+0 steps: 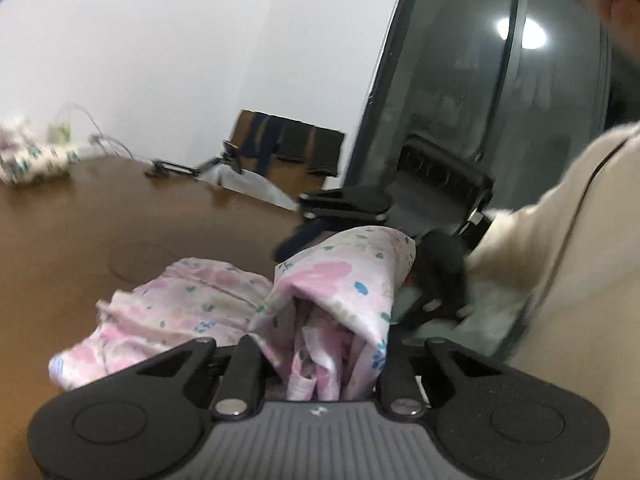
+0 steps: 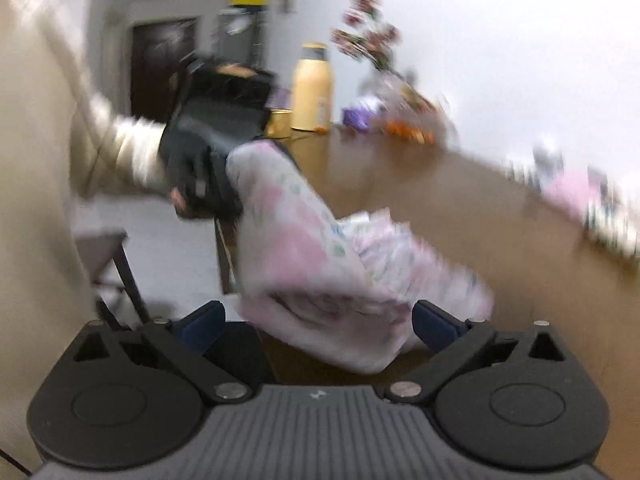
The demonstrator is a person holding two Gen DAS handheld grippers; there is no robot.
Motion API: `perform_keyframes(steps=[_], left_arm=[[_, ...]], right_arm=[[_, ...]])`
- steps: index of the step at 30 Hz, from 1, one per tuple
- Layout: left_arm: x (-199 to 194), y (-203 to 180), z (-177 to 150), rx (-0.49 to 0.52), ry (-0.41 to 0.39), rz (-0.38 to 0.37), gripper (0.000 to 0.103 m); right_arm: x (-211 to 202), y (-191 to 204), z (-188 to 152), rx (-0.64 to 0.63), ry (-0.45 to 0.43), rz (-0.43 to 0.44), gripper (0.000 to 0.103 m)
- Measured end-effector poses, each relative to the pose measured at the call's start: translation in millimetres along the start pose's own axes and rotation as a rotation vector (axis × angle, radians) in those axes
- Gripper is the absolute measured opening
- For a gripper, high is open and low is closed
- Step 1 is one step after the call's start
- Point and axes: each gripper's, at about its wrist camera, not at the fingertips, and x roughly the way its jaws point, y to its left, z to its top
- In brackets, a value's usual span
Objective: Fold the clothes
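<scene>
1. Around the bench point(image 1: 72, 232): at its far left edge in the left wrist view lie a patterned cloth point(image 1: 28, 160) and some thin wires point(image 1: 104, 140); a black clamp stand point(image 1: 188, 166) lies further right, with a cardboard box point(image 1: 288, 140) behind it against the wall.
2. In the right wrist view a cream flask point(image 2: 312, 88), a gold tin point(image 2: 278, 122), a purple packet point(image 2: 356, 114), a bunch of flowers point(image 2: 372, 36) and some orange items stand along the far edge; all are blurred.
3. A dark office chair point(image 1: 460, 80) rises just beyond the garment point(image 1: 192, 304), and the person's cream sleeve point(image 1: 560, 232) reaches across on the right.
4. The garment is pink and white with small blue and green prints. It lies crumpled at the near edge of the bench, one part lifted into a loose tent.
5. The left gripper point(image 1: 320, 364) has its jaws pinching a bunch of the garment between them.
6. The right gripper point(image 2: 320, 320) has its jaws spread wide, the garment's folded edge lying between the blue pads point(image 2: 432, 322) without being pinched. In the left wrist view this gripper point(image 1: 304, 236) sits just beyond the lifted cloth.
7. The bench is glossy brown wood. The walls are plain white, the floor pale, and a dark door point(image 2: 160, 64) shows far left in the right wrist view.
</scene>
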Motion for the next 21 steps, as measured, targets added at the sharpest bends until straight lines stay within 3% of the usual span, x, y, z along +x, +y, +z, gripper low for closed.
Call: perform_keyframes(steps=[3,5,6,7,8,9,10,14,15,18,21], left_arm=[[-1,10,-6,-0.091,0.005,-0.019,0.017],[-3,15,-6,-0.139,0.001,-0.026,0.017],[-4,17,-6,-0.163,-0.002,-0.030,0.018],[-5,19,-5,-0.187,-0.004,-0.033,0.024],[-7,23,-5,-0.216,-0.011,0.006,0.031],[-8,26,-4,-0.247,-0.018,0.052,0.051],[-9,29,-4,-0.278,-0.025,0.099,0.061],[-10,35,-5,-0.409,-0.048,0.282,0.061],[-7,33,-4,-0.421,-0.051,0.335,0.061],[2,21,1,-0.414,-0.060,0.458,0.066],[8,11,10,-0.395,-0.036,0.567,0.077]], right_arm=[[8,4,0,-0.032,-0.030,0.003,0.090],[18,0,1,-0.004,-0.023,0.053,0.069],[23,-8,0,0.068,0.006,0.095,0.051],[28,-17,-3,0.154,0.040,0.140,0.039],[34,-26,-5,0.240,0.074,0.185,0.036],[36,-34,-8,0.334,0.074,0.210,0.035],[37,-43,-13,0.430,0.066,0.231,0.033],[42,-77,-30,0.815,0.031,0.310,0.034],[43,-86,-34,0.911,0.022,0.329,0.039],[37,-80,-30,0.929,-0.010,0.256,0.062],[26,-66,-21,0.889,-0.014,0.089,0.079]])
